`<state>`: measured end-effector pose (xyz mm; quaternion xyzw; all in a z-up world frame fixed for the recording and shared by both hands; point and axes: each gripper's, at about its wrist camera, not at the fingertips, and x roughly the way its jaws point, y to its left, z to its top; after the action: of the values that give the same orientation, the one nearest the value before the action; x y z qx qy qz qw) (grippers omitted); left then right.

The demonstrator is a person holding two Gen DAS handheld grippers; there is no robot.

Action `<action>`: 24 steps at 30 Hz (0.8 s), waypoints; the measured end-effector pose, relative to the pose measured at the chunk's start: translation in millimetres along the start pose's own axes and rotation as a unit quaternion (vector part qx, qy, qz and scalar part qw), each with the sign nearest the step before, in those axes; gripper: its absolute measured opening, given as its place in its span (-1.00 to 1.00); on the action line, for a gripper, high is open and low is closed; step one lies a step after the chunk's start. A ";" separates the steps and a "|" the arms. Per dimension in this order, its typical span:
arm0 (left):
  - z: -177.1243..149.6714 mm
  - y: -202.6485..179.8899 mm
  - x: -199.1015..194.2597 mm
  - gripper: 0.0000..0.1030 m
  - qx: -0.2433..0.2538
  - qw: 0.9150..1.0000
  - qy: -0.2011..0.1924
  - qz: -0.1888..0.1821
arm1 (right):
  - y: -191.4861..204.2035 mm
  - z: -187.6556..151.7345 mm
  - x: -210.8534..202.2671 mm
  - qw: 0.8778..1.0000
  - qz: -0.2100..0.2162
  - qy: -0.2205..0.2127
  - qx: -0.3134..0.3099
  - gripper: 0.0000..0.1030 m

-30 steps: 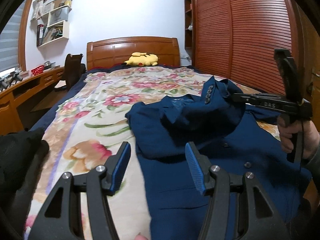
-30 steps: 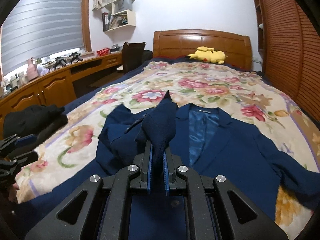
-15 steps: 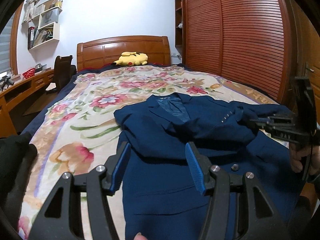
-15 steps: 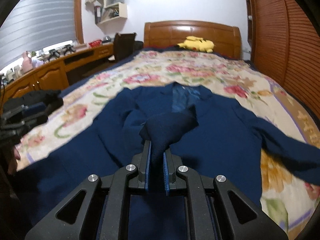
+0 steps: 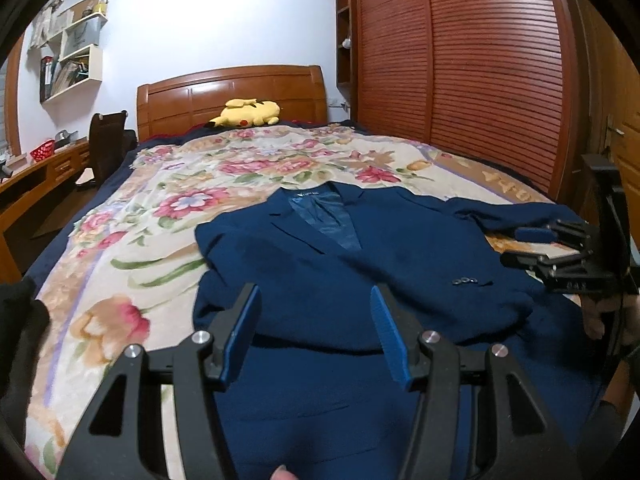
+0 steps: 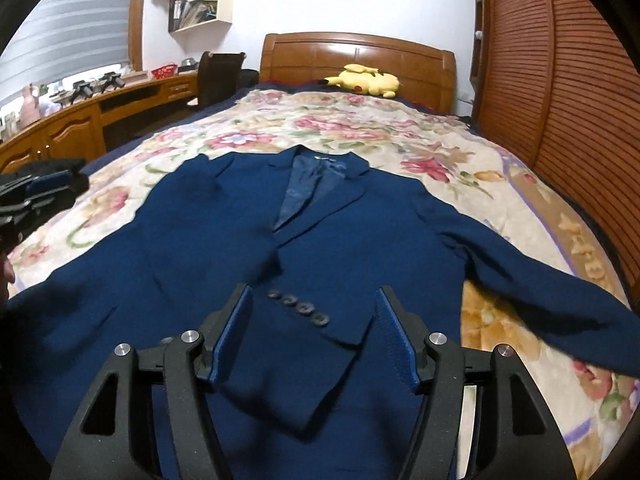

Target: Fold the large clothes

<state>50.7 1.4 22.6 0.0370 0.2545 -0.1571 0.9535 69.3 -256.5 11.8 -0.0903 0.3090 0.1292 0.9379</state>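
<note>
Lying beyond jacket (image 6: 248,240), plush toy (image 6: 366,80), headboard (image 6: 356,54)

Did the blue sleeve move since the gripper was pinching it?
Yes. The sleeve cuff dropped flat across the jacket front, away from the headboard. The right gripper jaws have just been opening; nothing is pinched.

The blue jacket (image 6: 328,240)'s hem is cut off by the lower edge, behind the fingers (image 6: 394,340).
</note>
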 end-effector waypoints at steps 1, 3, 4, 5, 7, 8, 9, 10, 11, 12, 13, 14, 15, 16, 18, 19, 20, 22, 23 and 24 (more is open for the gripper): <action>0.9 -2.1 4.5 0.09 0.000 1.000 0.003 -0.001 | -4.4 0.8 5.4 1.000 0.002 0.006 0.003 0.26; 2.2 -6.4 14.0 0.09 0.001 1.000 0.007 -0.004 | -12.8 0.8 18.2 1.000 0.009 0.025 0.006 0.26; 2.6 -7.5 17.5 0.09 0.001 1.000 0.009 -0.006 | -16.5 0.3 25.2 0.999 0.011 0.035 0.006 0.26; 2.8 -8.6 21.3 0.09 0.001 1.000 0.011 -0.007 | -20.6 -0.6 33.1 0.999 0.012 0.048 0.005 0.26; 1.5 -12.6 27.7 0.09 0.006 1.000 0.016 -0.008 | -26.5 -4.5 42.4 0.998 0.018 0.068 0.008 0.26; 0.3 -14.0 29.8 0.09 0.009 1.000 0.019 -0.008 | -28.8 -7.4 46.5 0.997 0.024 0.079 0.009 0.26; -1.4 -14.9 31.4 0.09 0.011 1.000 0.022 -0.008 | -30.2 -10.2 49.3 0.996 0.028 0.087 0.010 0.26; -2.5 -15.3 32.4 0.09 0.011 1.000 0.024 -0.008 | -30.3 -13.3 52.2 0.995 0.033 0.096 0.008 0.26; -3.6 -15.5 32.9 0.09 0.010 1.000 0.025 -0.008 | -30.0 -15.0 54.0 0.994 0.036 0.101 0.007 0.26; -5.2 -15.1 32.9 0.09 0.009 1.000 0.026 -0.009 | -29.8 -16.7 56.0 0.993 0.041 0.107 0.007 0.26; -6.2 -15.3 32.8 0.09 0.009 1.000 0.027 -0.010 | -29.9 -17.7 58.4 0.993 0.045 0.112 0.009 0.26; -7.3 -15.5 32.7 0.09 0.009 1.000 0.027 -0.011 | -30.2 -17.8 60.7 0.992 0.047 0.116 0.011 0.26; -7.9 -16.0 32.5 0.09 0.010 0.999 0.029 -0.012 | -29.7 -18.9 63.0 0.991 0.049 0.121 0.013 0.26; -8.5 -16.3 31.8 0.09 0.011 0.999 0.029 -0.013 | -29.5 -19.4 64.3 0.991 0.052 0.124 0.015 0.25; -8.8 -16.4 31.2 0.09 0.010 0.999 0.029 -0.013 | -26.8 -19.9 66.5 0.989 0.064 0.129 0.018 0.21; -9.3 -16.3 30.7 0.09 0.009 0.999 0.029 -0.014 | -24.7 -20.9 67.4 0.988 0.071 0.133 0.019 0.13; -9.8 -16.0 30.0 0.09 0.008 0.999 0.029 -0.015 | -23.4 -20.9 68.7 0.988 0.073 0.135 0.018 0.10; -11.4 -15.1 28.7 0.09 0.007 0.999 0.029 -0.014 | -19.8 -22.4 69.7 0.987 0.074 0.140 0.014 -0.12; -12.3 -14.5 28.4 0.09 0.008 0.999 0.030 -0.013 | -19.3 -22.5 70.0 0.987 0.075 0.140 0.015 -0.23; -13.3 -14.1 27.9 0.09 0.008 0.999 0.032 -0.011 | -19.3 -22.5 69.7 0.987 0.076 0.140 0.017 -0.53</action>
<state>62.8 -17.8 -2.7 0.0469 0.2837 -0.1688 0.9428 116.6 -267.5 -46.3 -0.0677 0.4455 0.1808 0.8742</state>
